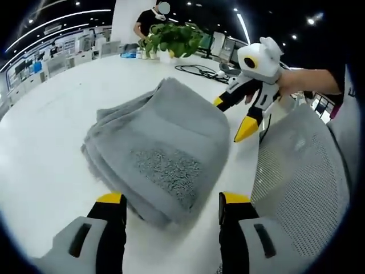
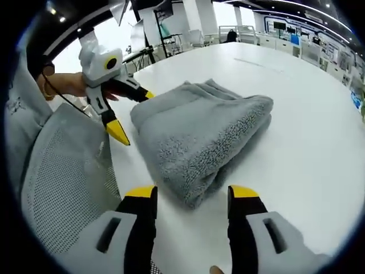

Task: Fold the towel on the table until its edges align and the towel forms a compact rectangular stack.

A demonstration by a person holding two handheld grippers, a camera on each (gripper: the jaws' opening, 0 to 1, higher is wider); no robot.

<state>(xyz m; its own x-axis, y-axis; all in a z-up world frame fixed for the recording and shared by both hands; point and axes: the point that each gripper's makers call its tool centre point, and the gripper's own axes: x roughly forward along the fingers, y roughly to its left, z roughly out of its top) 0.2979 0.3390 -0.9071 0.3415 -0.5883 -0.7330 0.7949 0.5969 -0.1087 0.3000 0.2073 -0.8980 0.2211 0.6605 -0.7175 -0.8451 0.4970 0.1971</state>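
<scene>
A grey towel [image 1: 162, 145] [image 2: 199, 131] lies folded in a thick, roughly rectangular stack on the white table [image 1: 51, 165] [image 2: 308, 148]. Its layered edges show on one side and a rounded fold on the other. My left gripper [image 1: 172, 201] is open, its yellow-tipped jaws on either side of the towel's near corner, holding nothing. My right gripper [image 2: 192, 194] is open as well, just short of the towel's folded end. Each gripper shows in the other's view, open and close beside the towel: the right gripper [image 1: 232, 117] and the left gripper [image 2: 134, 114], each held by a hand.
A grey mesh chair back [image 1: 302, 171] [image 2: 68, 177] stands against the table edge beside the grippers. A potted plant [image 1: 171, 37] and a black cable [image 1: 199, 71] sit at the far side of the table. A person [image 1: 149, 20] stands beyond it.
</scene>
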